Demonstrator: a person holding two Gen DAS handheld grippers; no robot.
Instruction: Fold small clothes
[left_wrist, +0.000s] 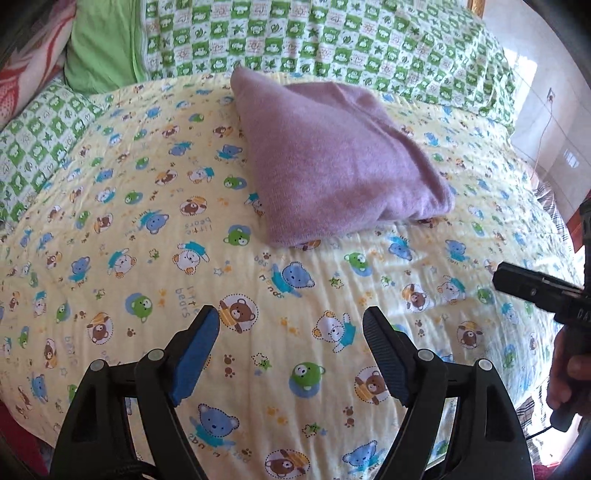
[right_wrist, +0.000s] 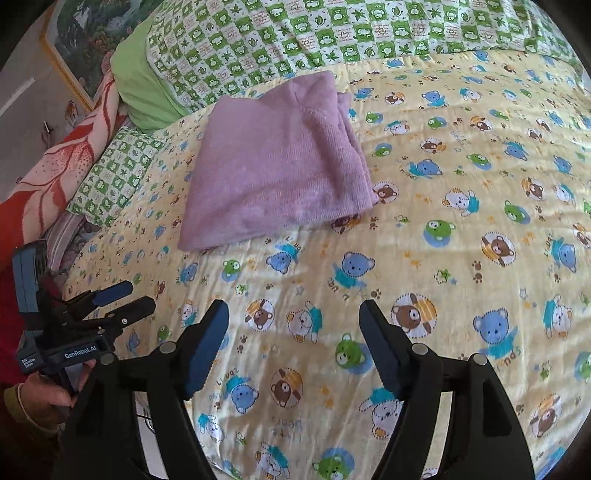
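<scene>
Both grippers tilt down over the bear-print sheet (left_wrist: 147, 206). The left gripper (left_wrist: 290, 332) and right gripper (right_wrist: 293, 325) gape wide, empty. The folded purple garment (left_wrist: 332, 158) lies beyond them, untouched.

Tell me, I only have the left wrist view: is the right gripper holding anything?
Observer: No. The right gripper stands open over the bear-print sheet, with nothing between its fingers.
Operator: What's left of the purple garment, past my frame?
Observer: Left of the purple garment, a framed picture leans behind the red floral blanket.
Operator: Any marking on the left gripper?
Observer: Yes, the left gripper carries white "GenRobot.AI" lettering on its side, and it is open too.
</scene>
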